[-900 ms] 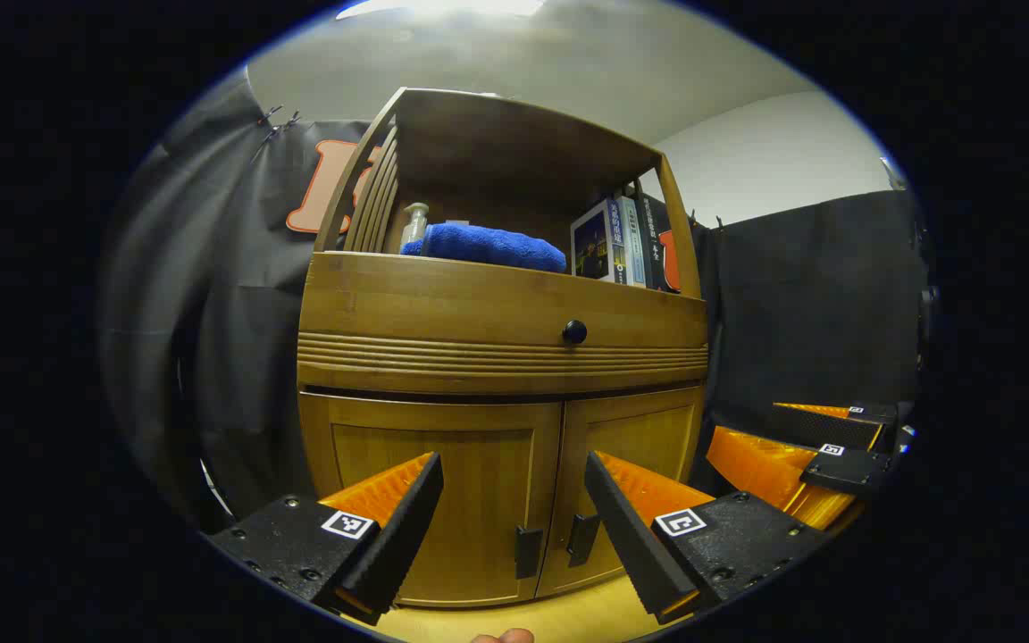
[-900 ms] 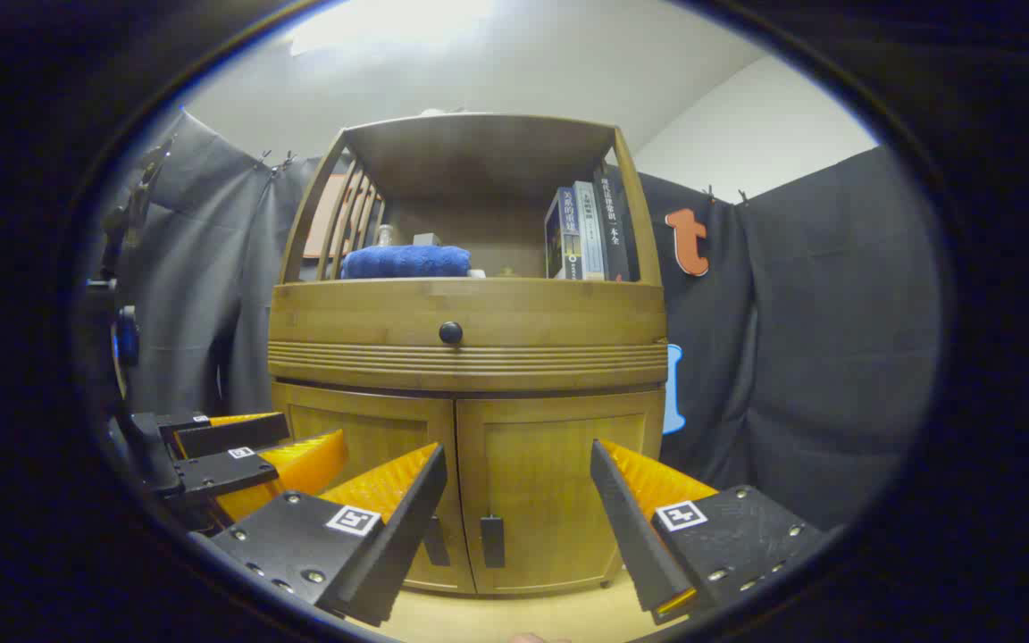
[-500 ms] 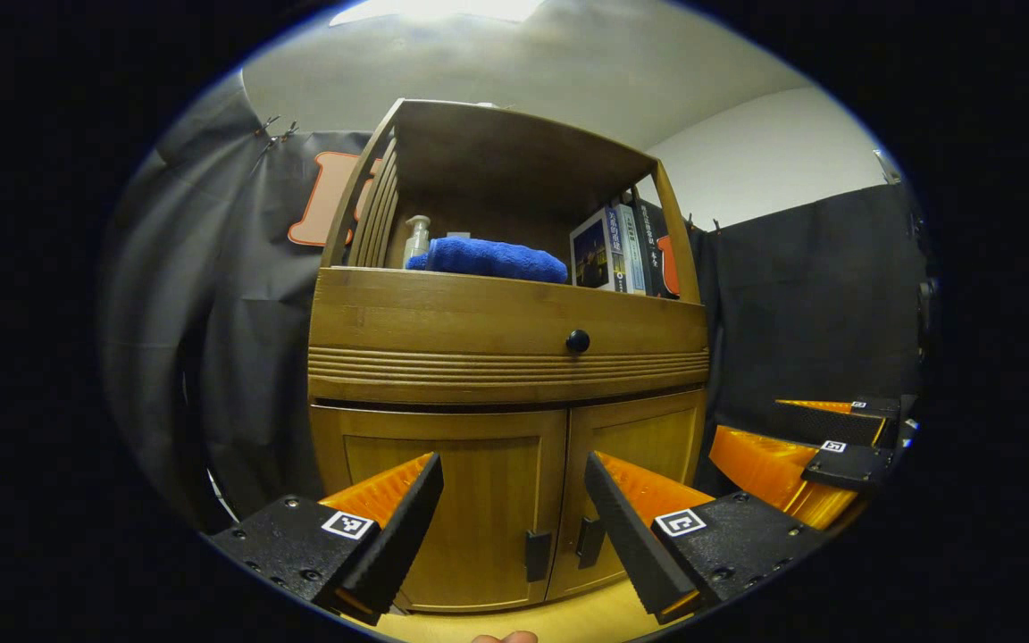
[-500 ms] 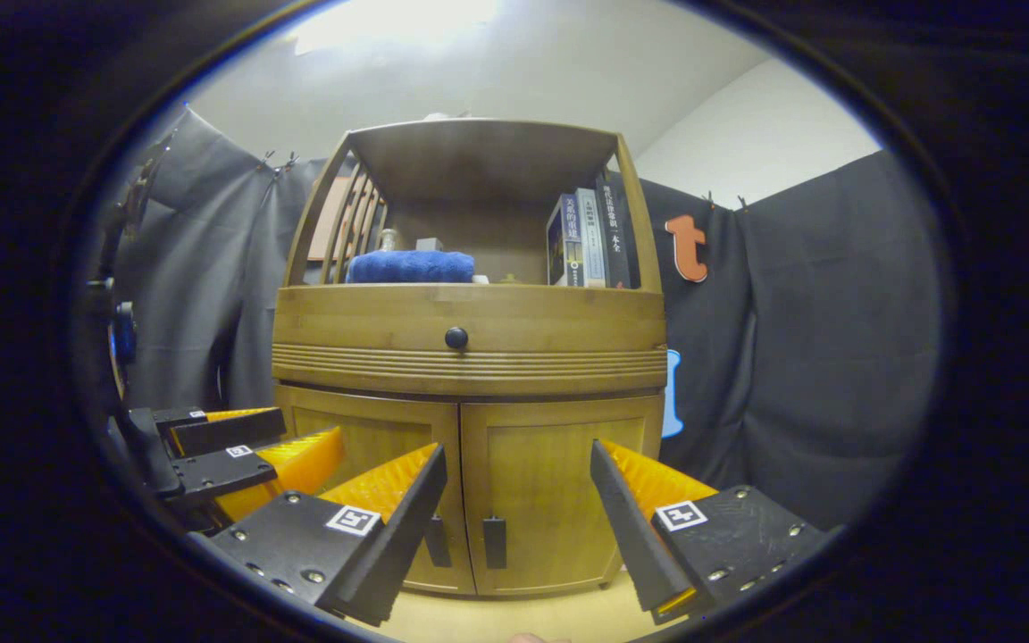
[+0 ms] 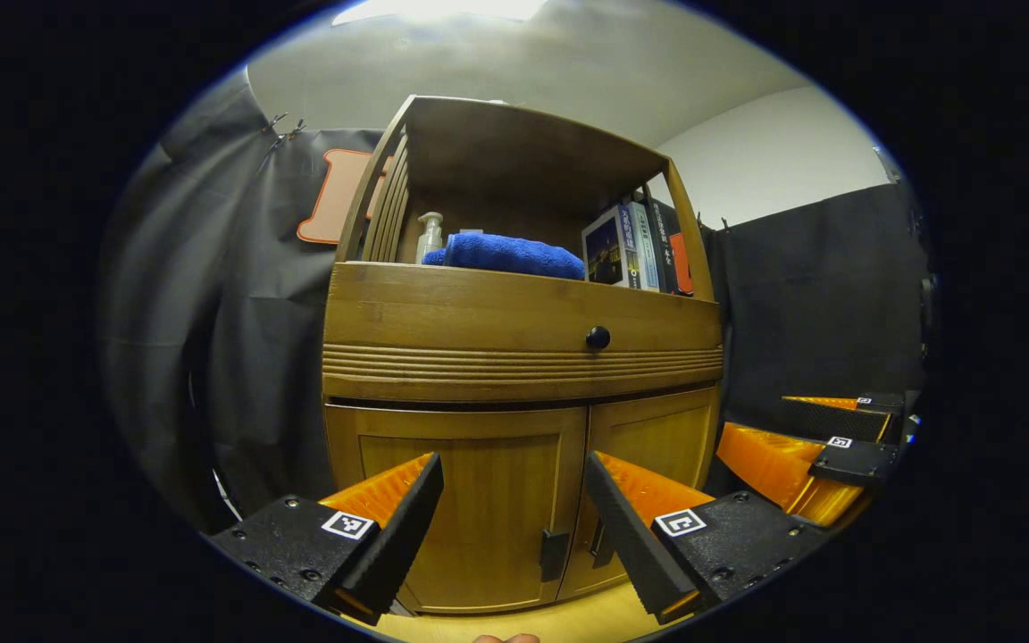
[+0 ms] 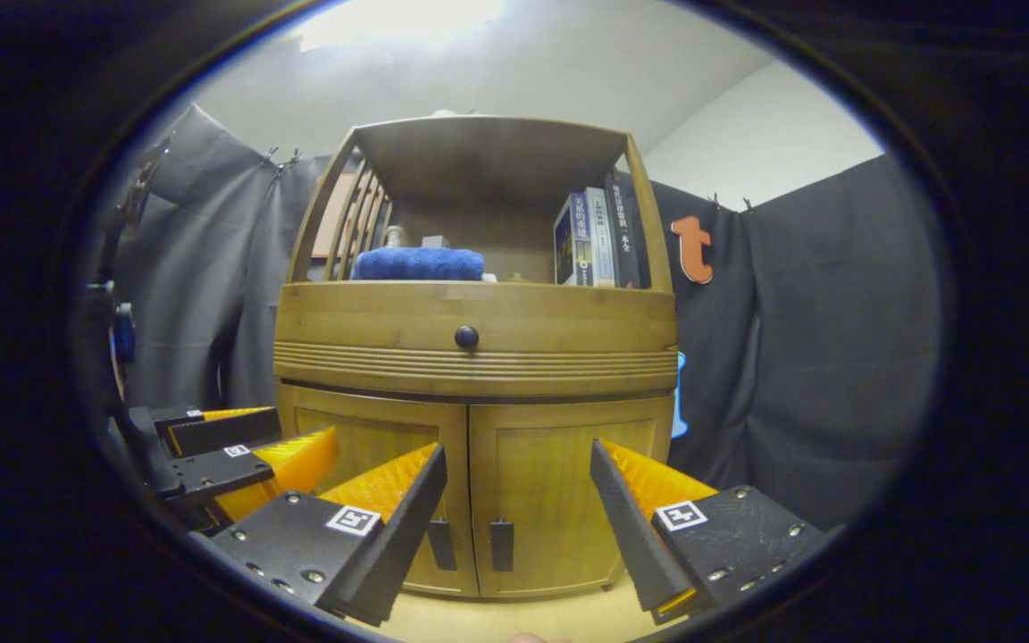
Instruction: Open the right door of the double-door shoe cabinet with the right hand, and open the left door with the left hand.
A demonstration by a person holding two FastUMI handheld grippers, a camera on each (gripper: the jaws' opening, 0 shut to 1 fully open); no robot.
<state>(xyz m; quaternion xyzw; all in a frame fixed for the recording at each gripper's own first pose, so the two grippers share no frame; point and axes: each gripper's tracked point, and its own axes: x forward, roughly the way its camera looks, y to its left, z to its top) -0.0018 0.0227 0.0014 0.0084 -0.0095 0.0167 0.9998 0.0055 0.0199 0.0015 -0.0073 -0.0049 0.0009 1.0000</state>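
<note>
The wooden shoe cabinet (image 6: 479,313) stands straight ahead with both doors closed. In the right gripper view, my right gripper (image 6: 517,449) is open and a short way in front of the right door (image 6: 559,473); that door's dark handle (image 6: 501,545) shows between the fingers, beside the left door's handle (image 6: 441,545). My left gripper (image 6: 305,422) is open at the lower left. In the left gripper view, the left gripper (image 5: 513,460) is open before the left door (image 5: 470,509), apart from its handle (image 5: 553,554). The right gripper (image 5: 756,420) hovers open at the right.
Above the doors is a drawer with a round dark knob (image 6: 466,337). The open shelf on top holds a blue towel (image 6: 419,263), upright books (image 6: 595,237) and a pump bottle (image 5: 430,237). Black cloth hangs on both sides. A light wooden floor (image 6: 514,616) lies below.
In the left gripper view the cabinet has slid to the right and sits slightly lower. In the right gripper view it has grown slightly. Both grippers stay open and the doors stay closed.
</note>
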